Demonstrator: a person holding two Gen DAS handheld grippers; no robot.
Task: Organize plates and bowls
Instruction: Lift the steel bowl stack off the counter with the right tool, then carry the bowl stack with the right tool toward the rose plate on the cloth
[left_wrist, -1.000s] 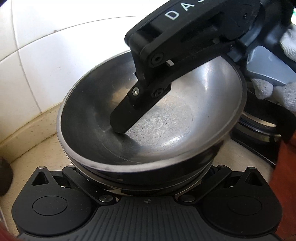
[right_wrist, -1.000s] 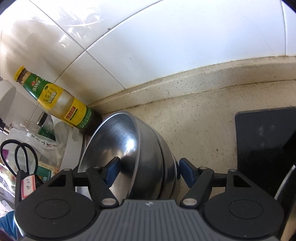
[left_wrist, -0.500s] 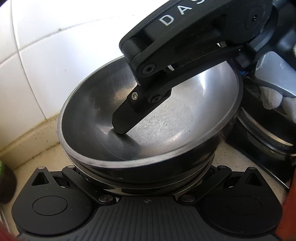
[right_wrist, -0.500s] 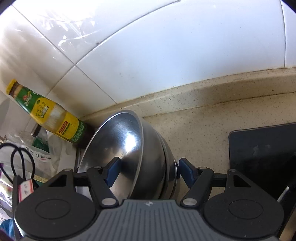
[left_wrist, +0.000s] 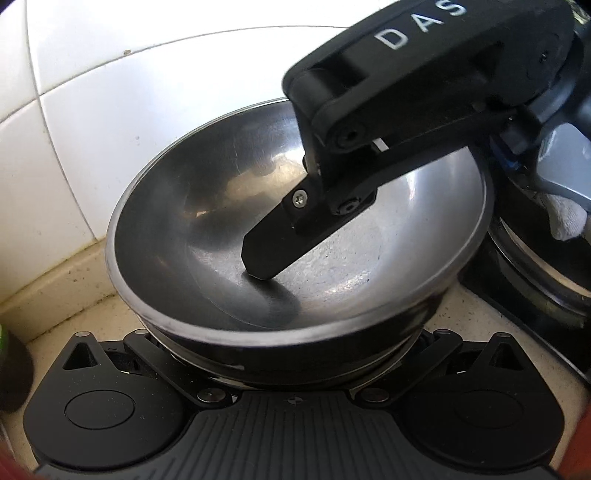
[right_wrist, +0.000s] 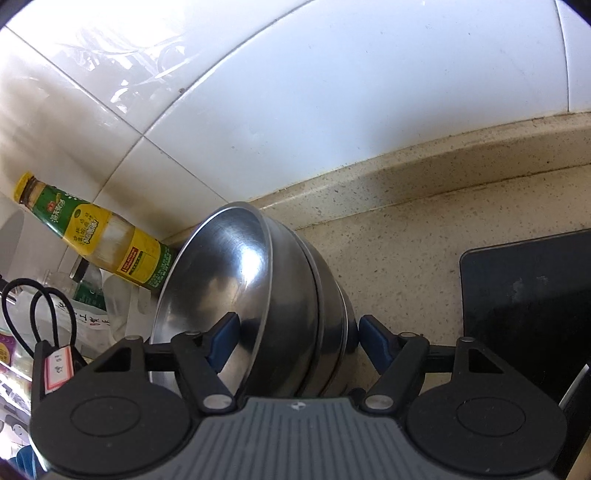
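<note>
the stack of steel bowls is shiny and grey, nested close, sitting on the speckled counter near the white tile wall. in the right view it is tipped, open side facing about nine o'clock. the right gripper has one blue pad inside and one outside; its jaws are opening. the left gripper is hidden under the bowls, so i cannot tell.
</note>
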